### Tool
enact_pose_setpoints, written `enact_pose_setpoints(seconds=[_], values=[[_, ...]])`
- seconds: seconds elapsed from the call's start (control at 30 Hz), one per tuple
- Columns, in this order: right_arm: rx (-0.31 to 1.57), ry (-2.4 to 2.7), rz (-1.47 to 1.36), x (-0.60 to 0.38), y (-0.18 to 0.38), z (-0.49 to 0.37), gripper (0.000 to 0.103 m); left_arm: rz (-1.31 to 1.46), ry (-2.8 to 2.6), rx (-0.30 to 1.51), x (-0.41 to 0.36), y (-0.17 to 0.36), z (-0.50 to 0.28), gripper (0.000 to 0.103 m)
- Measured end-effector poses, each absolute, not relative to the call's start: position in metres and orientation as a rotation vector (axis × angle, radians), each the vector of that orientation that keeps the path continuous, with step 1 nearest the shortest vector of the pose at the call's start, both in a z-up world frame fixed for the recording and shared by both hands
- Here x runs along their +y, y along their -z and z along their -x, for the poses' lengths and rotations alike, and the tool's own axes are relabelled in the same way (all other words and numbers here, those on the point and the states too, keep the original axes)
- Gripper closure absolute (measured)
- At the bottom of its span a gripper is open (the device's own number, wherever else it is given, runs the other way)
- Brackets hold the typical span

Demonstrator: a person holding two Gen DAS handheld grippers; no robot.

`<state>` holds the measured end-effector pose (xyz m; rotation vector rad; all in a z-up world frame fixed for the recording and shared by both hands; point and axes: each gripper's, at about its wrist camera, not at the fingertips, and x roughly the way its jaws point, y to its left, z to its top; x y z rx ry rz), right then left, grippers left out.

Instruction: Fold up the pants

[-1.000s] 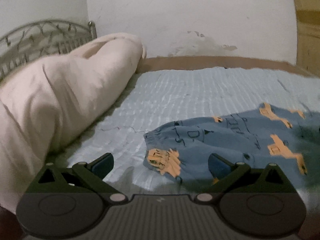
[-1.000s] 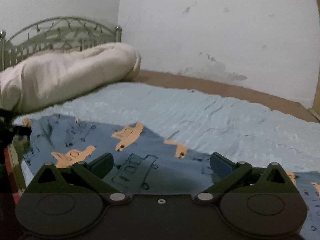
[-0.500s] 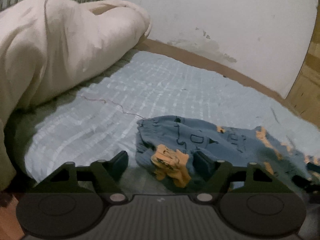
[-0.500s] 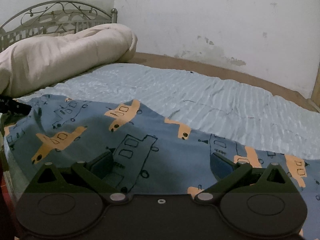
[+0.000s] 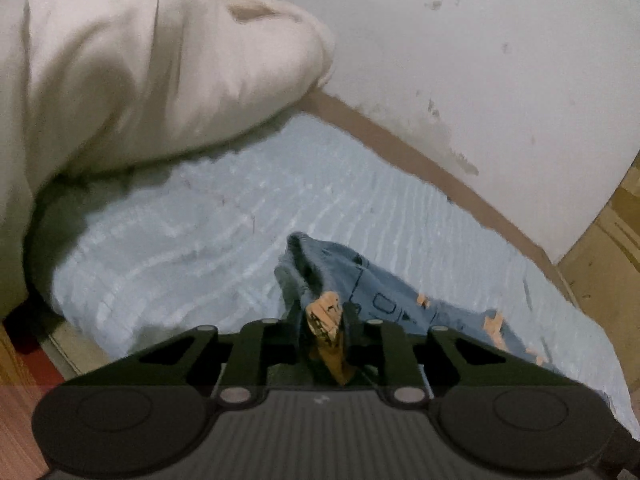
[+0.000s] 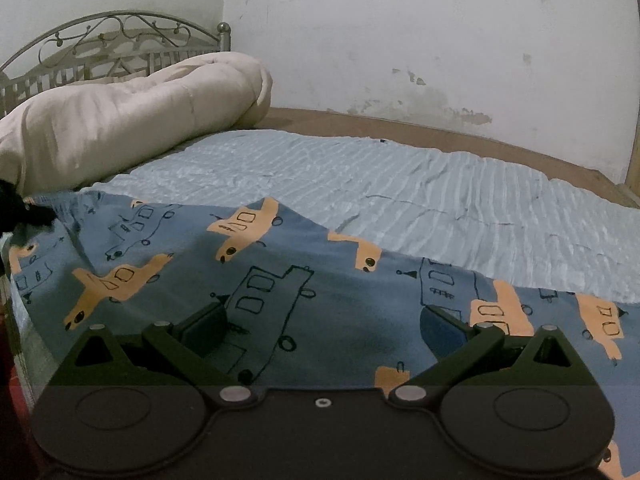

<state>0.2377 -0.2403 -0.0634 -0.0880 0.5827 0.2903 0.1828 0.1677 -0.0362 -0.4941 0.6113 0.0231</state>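
The blue pants (image 6: 304, 280), printed with orange vehicles, lie spread on the light blue bedsheet (image 6: 400, 176). In the left wrist view my left gripper (image 5: 323, 320) is shut on a bunched end of the pants (image 5: 384, 296), pinching an orange patch between its fingers. In the right wrist view my right gripper (image 6: 324, 328) is open, fingers wide apart, low over the middle of the pants. The left gripper also shows as a dark shape (image 6: 20, 212) at the far left edge, holding the cloth's corner.
A rolled cream duvet (image 6: 132, 120) lies at the head of the bed, in front of a metal headboard (image 6: 112, 44). A white wall (image 6: 420, 32) runs along the far side. The near bed edge and red floor (image 5: 24, 360) lie at left.
My left gripper moved forward and closed on the end of the pants, which is now lifted and bunched. My right gripper lowered nearer the cloth and stays open.
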Motion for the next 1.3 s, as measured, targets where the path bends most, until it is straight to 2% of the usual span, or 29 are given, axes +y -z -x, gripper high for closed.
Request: enact_pose_setpoints(seconds=[0.13,0.37,0.47,0.53,0.6,0.63,0.8,1.03,1.3], values=[[0.581,-0.294,0.081,-0.241,0.064,-0.237,0.001,0.458,-0.042,0.575,0.165,0.023,-0.174,0.085],[0.584,-0.297,0.072,-0.243,0.066,-0.238,0.001,0.409,-0.076,0.657,0.159,0.042,-0.186,0.082],[0.579,-0.293,0.082,-0.242,0.06,-0.239,0.001,0.335,-0.1,0.647,0.152,0.035,-0.182,0.066],[0.568,-0.291,0.084,-0.242,0.05,-0.243,0.001,0.249,-0.128,0.632,0.143,0.028,-0.178,0.035],[0.549,-0.299,0.075,-0.242,0.039,-0.252,0.001,0.182,-0.156,0.596,0.132,0.02,-0.173,0.021],[0.546,-0.305,0.078,-0.24,0.032,-0.26,0.001,0.15,-0.164,0.575,0.126,0.016,-0.17,0.018],[0.622,-0.391,0.137,-0.214,0.022,-0.314,0.001,0.047,-0.109,0.54,0.09,0.008,-0.173,0.013],[0.714,-0.426,0.256,-0.176,0.057,-0.377,0.001,-0.065,-0.051,0.624,0.051,0.031,-0.188,0.012],[0.663,-0.244,0.31,-0.193,0.06,-0.404,0.001,-0.12,-0.058,0.661,0.048,0.043,-0.186,0.011]])
